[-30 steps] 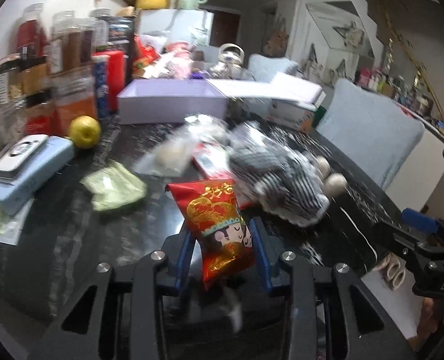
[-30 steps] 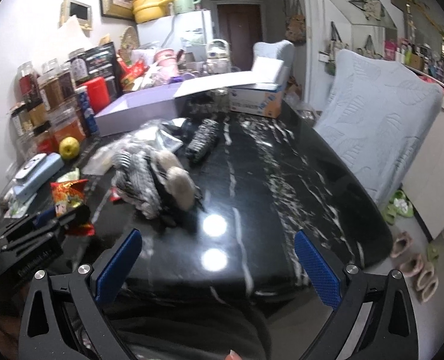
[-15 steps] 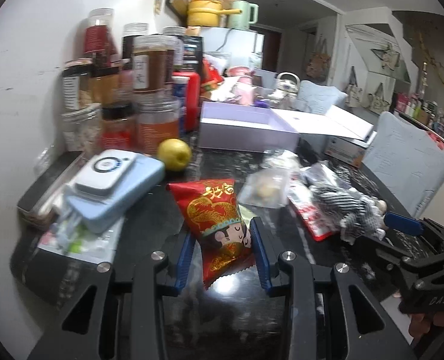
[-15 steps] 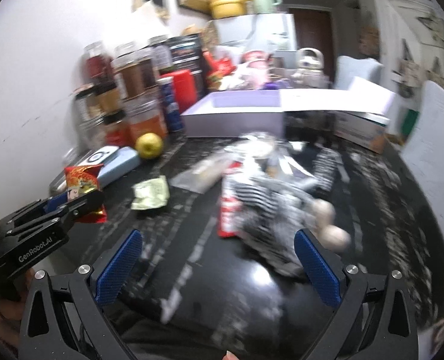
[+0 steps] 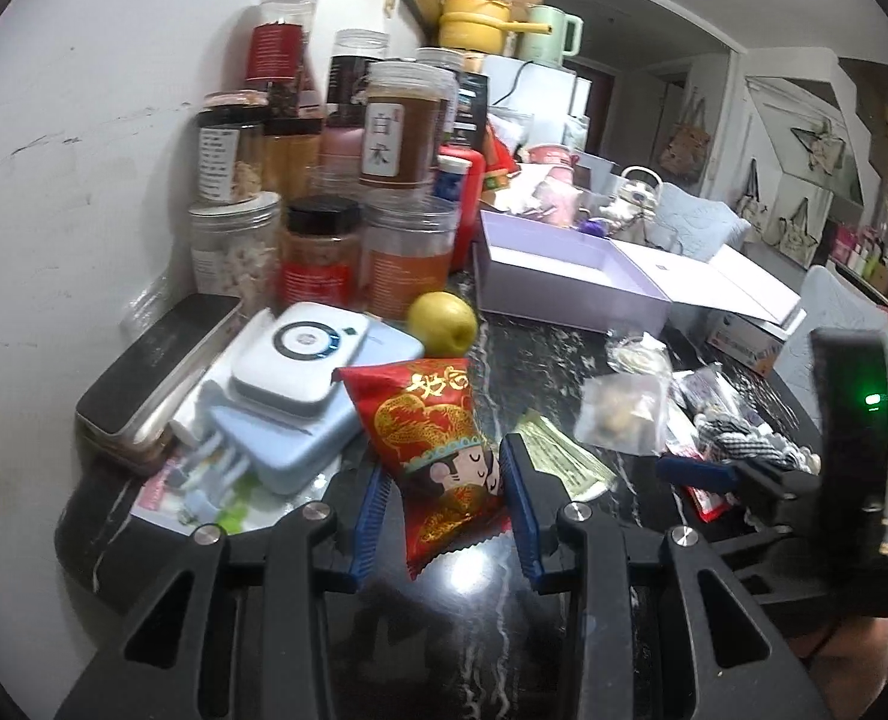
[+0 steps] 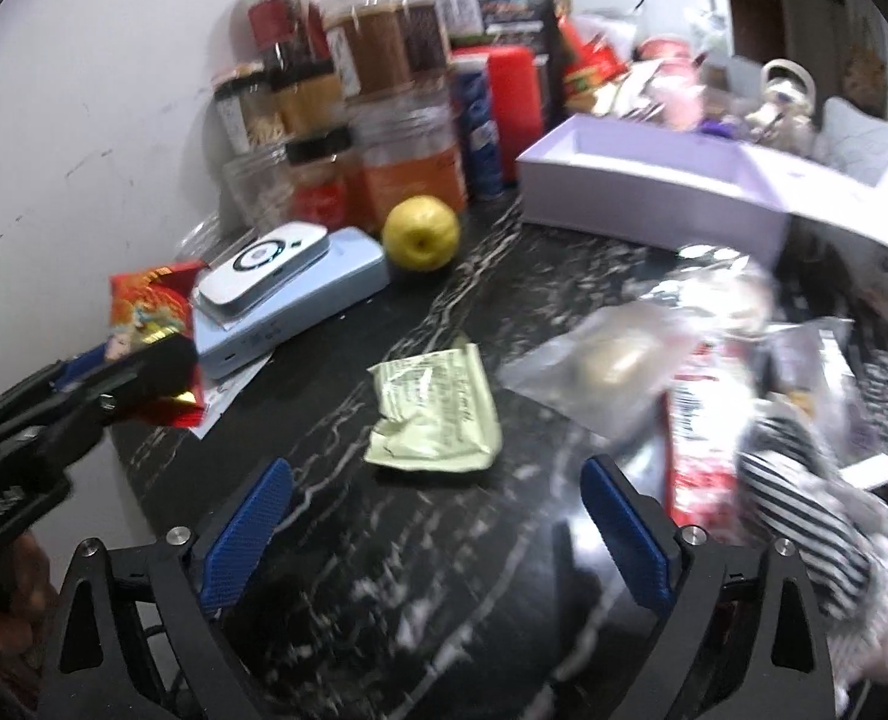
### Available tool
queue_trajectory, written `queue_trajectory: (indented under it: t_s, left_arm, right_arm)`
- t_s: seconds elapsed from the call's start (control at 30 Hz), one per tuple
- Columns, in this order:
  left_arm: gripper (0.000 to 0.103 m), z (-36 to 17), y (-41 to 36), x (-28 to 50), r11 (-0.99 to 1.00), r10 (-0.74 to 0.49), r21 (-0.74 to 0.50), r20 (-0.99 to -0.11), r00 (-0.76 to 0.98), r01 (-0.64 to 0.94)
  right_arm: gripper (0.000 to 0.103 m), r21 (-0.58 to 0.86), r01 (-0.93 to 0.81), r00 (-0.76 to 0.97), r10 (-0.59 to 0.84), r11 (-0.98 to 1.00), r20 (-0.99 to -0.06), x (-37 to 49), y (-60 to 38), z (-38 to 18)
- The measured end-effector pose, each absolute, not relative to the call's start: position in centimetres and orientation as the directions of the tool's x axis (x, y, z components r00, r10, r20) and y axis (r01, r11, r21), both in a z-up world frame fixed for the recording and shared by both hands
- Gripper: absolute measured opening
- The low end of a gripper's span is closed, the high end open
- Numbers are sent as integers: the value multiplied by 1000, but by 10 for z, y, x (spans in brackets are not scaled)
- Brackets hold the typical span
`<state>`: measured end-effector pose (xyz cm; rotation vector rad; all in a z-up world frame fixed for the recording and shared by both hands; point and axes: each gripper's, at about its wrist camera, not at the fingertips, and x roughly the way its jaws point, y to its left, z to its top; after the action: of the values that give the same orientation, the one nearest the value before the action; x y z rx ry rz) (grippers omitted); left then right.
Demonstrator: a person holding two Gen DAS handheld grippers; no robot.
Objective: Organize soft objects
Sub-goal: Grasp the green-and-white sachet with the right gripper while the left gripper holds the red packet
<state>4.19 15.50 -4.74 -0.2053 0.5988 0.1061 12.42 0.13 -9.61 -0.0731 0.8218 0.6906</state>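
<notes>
My left gripper (image 5: 447, 507) is shut on a red snack packet (image 5: 438, 444) with a gold cartoon figure, held above the near left end of the black marble table (image 5: 540, 354). The packet also shows at the left of the right wrist view (image 6: 150, 312). My right gripper (image 6: 435, 531) is open and empty, just short of a pale green sachet (image 6: 435, 414) lying flat on the table. A clear bag (image 6: 612, 360), a red-and-white packet (image 6: 699, 420) and a black-and-white striped soft toy (image 6: 804, 504) lie to its right.
A light blue device (image 5: 288, 408) with a white gadget on top sits left, next to a yellow apple (image 5: 442, 323). Several jars (image 5: 318, 228) stand against the wall. An open lilac box (image 5: 564, 276) lies behind. The right gripper's body (image 5: 828, 480) shows at the right.
Both grippers have swung left toward the wall and the jars. The left still holds the red packet. The right now has the green sachet in front of it instead of the striped toy.
</notes>
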Motion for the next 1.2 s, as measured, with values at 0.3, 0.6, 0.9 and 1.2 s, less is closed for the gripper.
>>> queue_trajectory:
  t_s: [0.3, 0.6, 0.9, 1.2]
  left_arm:
    - [36, -50, 181, 61, 961, 42, -193, -608, 793, -199]
    - [36, -54, 181, 83, 961, 3, -206, -654, 756, -182]
    - [36, -43, 160, 108, 969, -53, -216, -663, 747, -123]
    - [36, -24, 120, 138, 970, -143, -241, -647, 749, -22]
  right_arm:
    - [84, 151, -616, 435, 494, 773, -753, 151, 30, -112]
    - [49, 39, -623, 490, 428, 781, -759, 151, 37, -113]
    - [49, 154, -616, 444, 502, 773, -742, 149, 10, -95]
    - [49, 209, -554, 489, 518, 806, -701, 149, -41, -61]
